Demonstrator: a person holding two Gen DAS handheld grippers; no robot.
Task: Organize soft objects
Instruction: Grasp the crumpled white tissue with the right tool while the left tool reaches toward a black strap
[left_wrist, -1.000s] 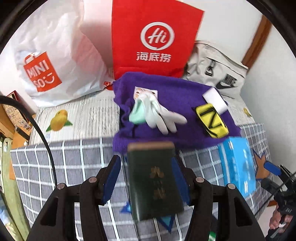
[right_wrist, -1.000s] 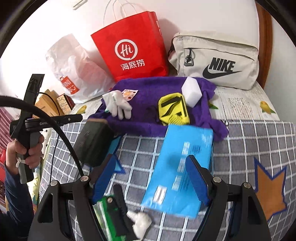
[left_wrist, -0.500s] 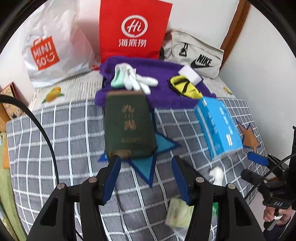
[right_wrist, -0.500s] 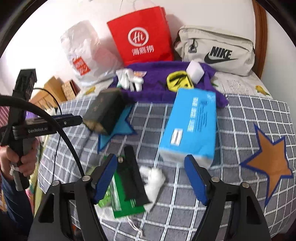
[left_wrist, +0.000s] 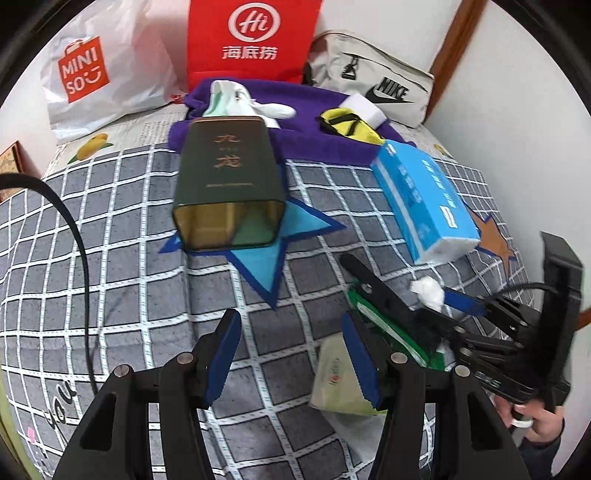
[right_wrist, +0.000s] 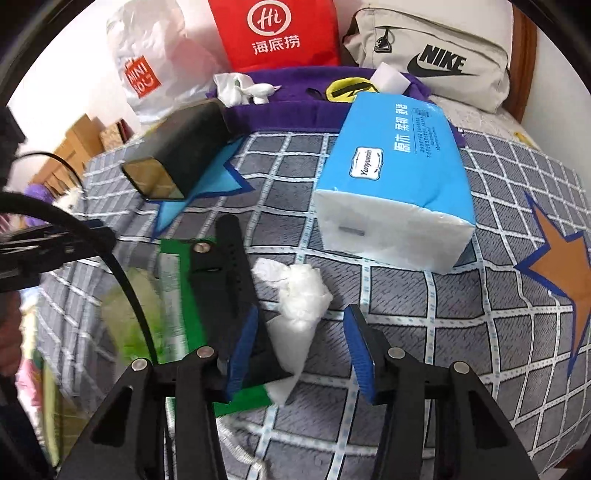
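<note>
A purple towel (left_wrist: 303, 136) lies at the back of the bed with white gloves (left_wrist: 251, 103), a yellow-black item (left_wrist: 349, 125) and a white sponge (left_wrist: 364, 107) on it. A dark green tin (left_wrist: 229, 177) lies on the checked bedspread. A blue tissue pack (right_wrist: 399, 173) lies to the right. A crumpled white tissue (right_wrist: 299, 295) lies just ahead of my open right gripper (right_wrist: 299, 350). My left gripper (left_wrist: 291, 358) is open and empty, above the bedspread, short of the tin.
A red paper bag (left_wrist: 251, 37), a white Miniso bag (left_wrist: 96, 70) and a grey Nike bag (left_wrist: 373, 88) stand against the wall. A green packet with a black strap (right_wrist: 221, 280) and a pale green pack (left_wrist: 336, 380) lie near the front.
My left gripper let go of the green tin and pulled back from it; the tin now lies on the bedspread. My right gripper moved down and forward toward the white tissue.
</note>
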